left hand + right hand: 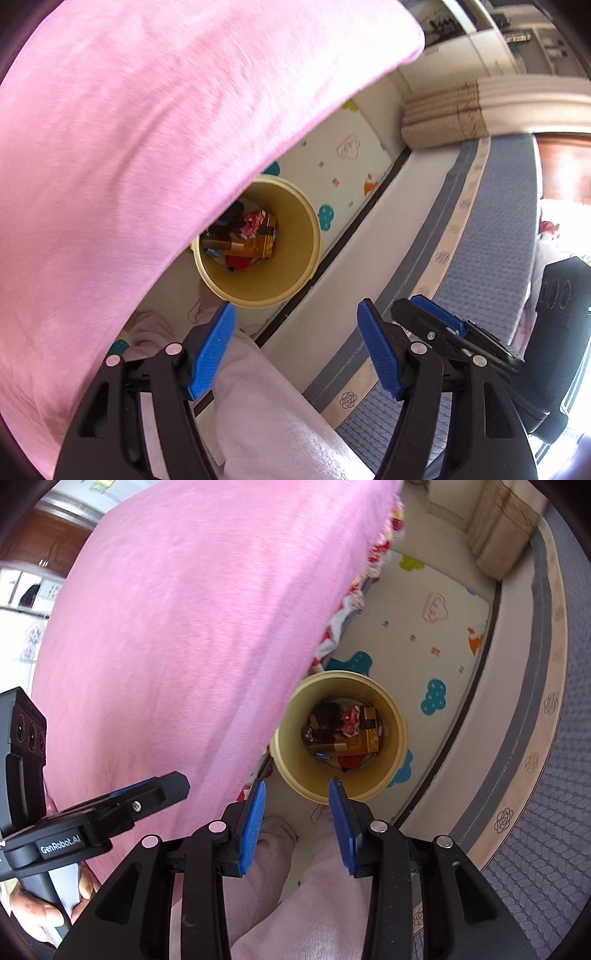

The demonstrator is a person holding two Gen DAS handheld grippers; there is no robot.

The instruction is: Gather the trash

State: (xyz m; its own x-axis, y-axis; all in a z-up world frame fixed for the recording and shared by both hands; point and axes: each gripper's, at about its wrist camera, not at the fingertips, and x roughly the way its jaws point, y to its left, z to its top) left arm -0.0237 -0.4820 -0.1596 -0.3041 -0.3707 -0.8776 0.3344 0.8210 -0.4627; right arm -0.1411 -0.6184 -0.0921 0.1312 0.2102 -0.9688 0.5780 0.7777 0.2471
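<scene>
Yellow bin on the play mat, wrappers already heaped inside. Both tools spread and empty: left gripper, right gripper above the rim. Pink cloth overhanging; likely to snag or hide stray trash.

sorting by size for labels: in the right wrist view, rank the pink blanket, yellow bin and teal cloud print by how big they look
1. pink blanket, though nearness to the camera inflates it
2. yellow bin
3. teal cloud print

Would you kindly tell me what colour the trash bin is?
Pale yellow; the bin shows best in the right wrist view.
</scene>
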